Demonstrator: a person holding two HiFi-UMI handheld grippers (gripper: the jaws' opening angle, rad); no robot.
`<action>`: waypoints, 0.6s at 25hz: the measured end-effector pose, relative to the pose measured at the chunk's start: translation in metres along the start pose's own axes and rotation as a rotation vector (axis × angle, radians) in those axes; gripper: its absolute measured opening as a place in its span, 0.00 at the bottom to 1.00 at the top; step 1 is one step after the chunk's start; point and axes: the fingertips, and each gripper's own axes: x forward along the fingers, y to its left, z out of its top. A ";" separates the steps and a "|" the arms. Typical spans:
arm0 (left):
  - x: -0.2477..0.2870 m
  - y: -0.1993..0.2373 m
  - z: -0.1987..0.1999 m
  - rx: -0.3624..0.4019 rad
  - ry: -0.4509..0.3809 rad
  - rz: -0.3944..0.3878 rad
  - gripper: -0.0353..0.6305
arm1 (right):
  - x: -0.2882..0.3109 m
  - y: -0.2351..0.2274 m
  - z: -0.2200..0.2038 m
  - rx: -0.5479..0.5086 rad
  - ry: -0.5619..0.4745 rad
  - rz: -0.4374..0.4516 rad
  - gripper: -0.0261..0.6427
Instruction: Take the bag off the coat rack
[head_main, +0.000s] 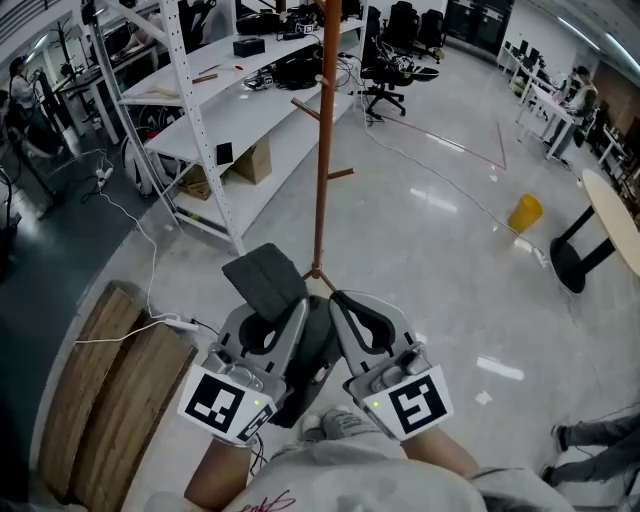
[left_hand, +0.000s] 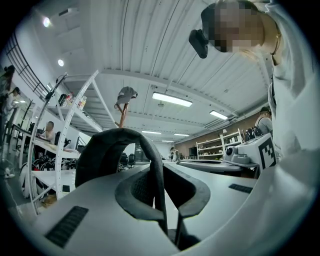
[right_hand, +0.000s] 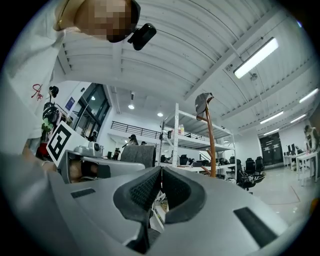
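A large open-plan office and lab workspace with a polished grey floor (head_main: 430, 240) and long strip lights (left_hand: 172, 99) on a ribbed white ceiling. Tall white metal shelving (head_main: 215, 110) holds equipment and boxes, with black swivel chairs (head_main: 395, 75) and desks (head_main: 548, 105) where people sit working. A wooden coat rack (head_main: 320, 150) stands on the open floor, and loose cables (head_main: 130, 215) trail nearby.

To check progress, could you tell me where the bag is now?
Head view, bottom centre: the bag sits between the left gripper, shut on its strap, and the right gripper, near the foot of the coat rack.
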 end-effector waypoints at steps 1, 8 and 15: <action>-0.001 -0.003 0.000 -0.001 0.002 -0.001 0.11 | -0.003 0.001 0.002 -0.024 -0.012 0.003 0.07; 0.007 -0.023 0.006 -0.010 -0.009 0.000 0.11 | -0.019 -0.005 0.016 -0.058 -0.022 0.024 0.07; 0.017 -0.041 0.009 -0.015 -0.028 -0.009 0.11 | -0.033 -0.016 0.020 -0.077 -0.037 0.019 0.07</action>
